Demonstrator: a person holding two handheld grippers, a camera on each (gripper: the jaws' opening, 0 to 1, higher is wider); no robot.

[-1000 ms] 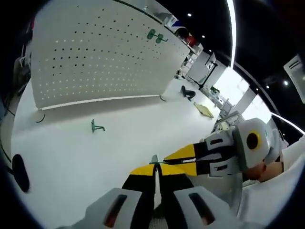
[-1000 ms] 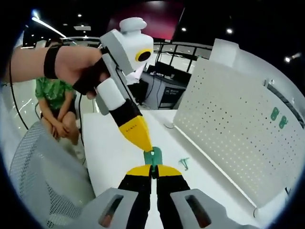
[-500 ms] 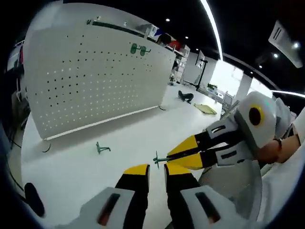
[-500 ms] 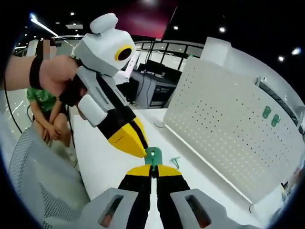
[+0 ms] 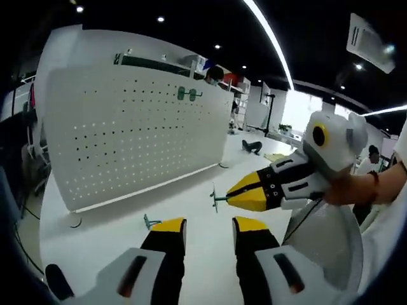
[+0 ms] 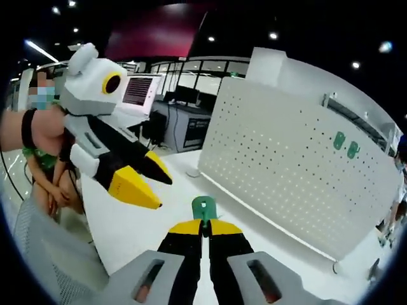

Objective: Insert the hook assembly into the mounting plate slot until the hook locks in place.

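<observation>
White perforated metal mounting plate (image 5: 137, 136) stands upright across the upper left of the left gripper view, two green hooks (image 5: 186, 94) already hung near its top edge. Lower left of centre, a spare green hook (image 5: 151, 222) lies on the white surface (image 5: 102, 232). The left gripper (image 5: 208, 229) rises from the bottom, fingers released and bare. Right of centre, the right gripper (image 5: 227, 197) is clenched on the small green hook assembly (image 5: 215, 197), its stem lying roughly level and pointing left. In the right gripper view the assembly's green tab (image 6: 203, 208) stands up from those fingers at lower centre, the plate well apart to the right; the right gripper looks like the one to carry it there.
</observation>
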